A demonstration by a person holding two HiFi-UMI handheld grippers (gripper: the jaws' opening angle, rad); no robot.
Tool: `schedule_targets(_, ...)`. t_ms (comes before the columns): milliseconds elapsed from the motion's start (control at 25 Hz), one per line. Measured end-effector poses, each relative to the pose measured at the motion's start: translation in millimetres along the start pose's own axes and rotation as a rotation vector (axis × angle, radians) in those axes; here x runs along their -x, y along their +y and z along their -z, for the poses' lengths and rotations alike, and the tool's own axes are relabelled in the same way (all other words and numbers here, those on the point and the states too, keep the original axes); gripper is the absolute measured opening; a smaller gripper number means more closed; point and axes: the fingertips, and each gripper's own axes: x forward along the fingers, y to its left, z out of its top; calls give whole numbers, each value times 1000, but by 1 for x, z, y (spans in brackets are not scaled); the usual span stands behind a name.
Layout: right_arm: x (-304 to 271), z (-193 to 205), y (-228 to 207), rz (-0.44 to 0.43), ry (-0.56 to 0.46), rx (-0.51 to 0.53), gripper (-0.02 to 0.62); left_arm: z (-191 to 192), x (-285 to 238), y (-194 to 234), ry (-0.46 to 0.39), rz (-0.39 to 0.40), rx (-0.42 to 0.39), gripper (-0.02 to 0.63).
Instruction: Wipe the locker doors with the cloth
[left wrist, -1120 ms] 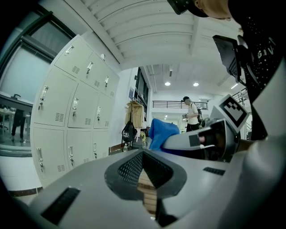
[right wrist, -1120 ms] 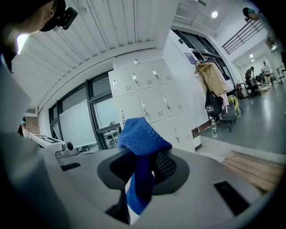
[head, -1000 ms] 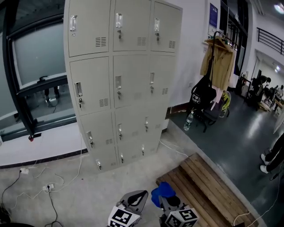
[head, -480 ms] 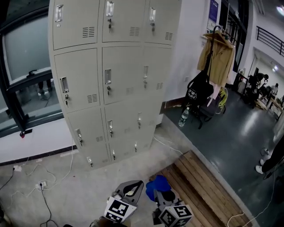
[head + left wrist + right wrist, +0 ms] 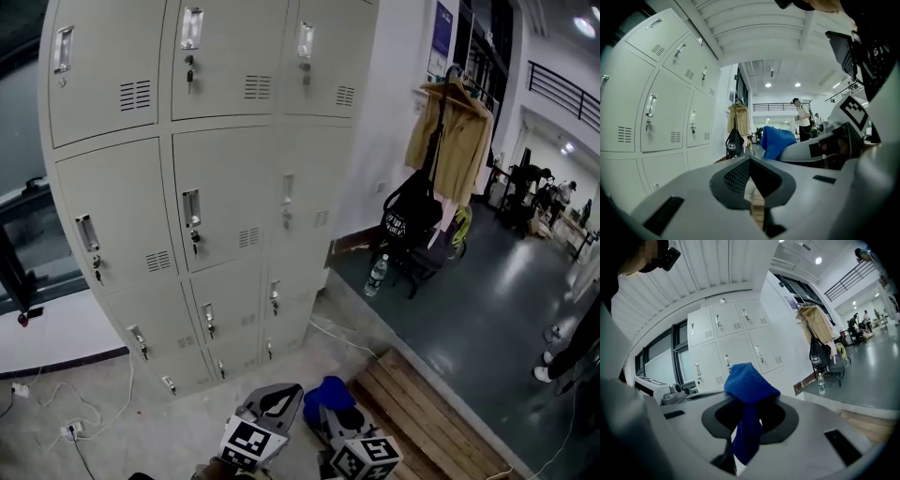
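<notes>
Grey locker doors (image 5: 122, 234) in three columns fill the left of the head view, each with a protruding handle (image 5: 191, 208) and a small vent. To the right a tan coat (image 5: 450, 141) hangs above a black bag (image 5: 410, 216). Loose cables (image 5: 56, 412) trail over the concrete floor at the lockers' foot, and a low wooden platform (image 5: 441, 412) lies to the right.

Both tools sit low at the bottom edge, well apart from the doors, so wiping has not begun. The right gripper (image 5: 749, 418) is clamped on the blue cloth (image 5: 750, 383). A bunched fold stands above the jaws and a narrow tail hangs below them. The left gripper (image 5: 751, 176) has its jaws together with nothing between them, and only floor and wood show through the gap.

The main risk is probably the hold on the cloth. Only a narrow pinch seems to be caught, so dragging it across the metal could pull it free. The handles and the keys hanging under them stick out and could snag the loose fold. If the bunch flattens, the hard jaw tips might scrape the paint. Underfoot, the cables and the platform edge could trip a step toward the lockers.
</notes>
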Motion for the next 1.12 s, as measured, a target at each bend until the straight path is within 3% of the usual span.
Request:
schedule_targets(320, -99, -35, -45, 36, -16, -39, 84, -30, -80, 77, -34, 45, 11, 6)
schedule_targets(600, -157, -33, -75, 113, 12, -77, 84, -20, -120, 123, -18, 66, 70, 6)
schedule_targets(760, -174, -47, -95, 166, -16, -75, 84, -26, -137, 135, -29, 87, 27, 6)
schedule_targets(880, -185, -66, -97, 138, -48, -36, 84, -34, -145, 147, -42, 94, -5, 6)
schedule_targets(1120, -240, -141, -101, 33, -106, 69, 84, -79, -178, 186, -58, 50, -5, 6)
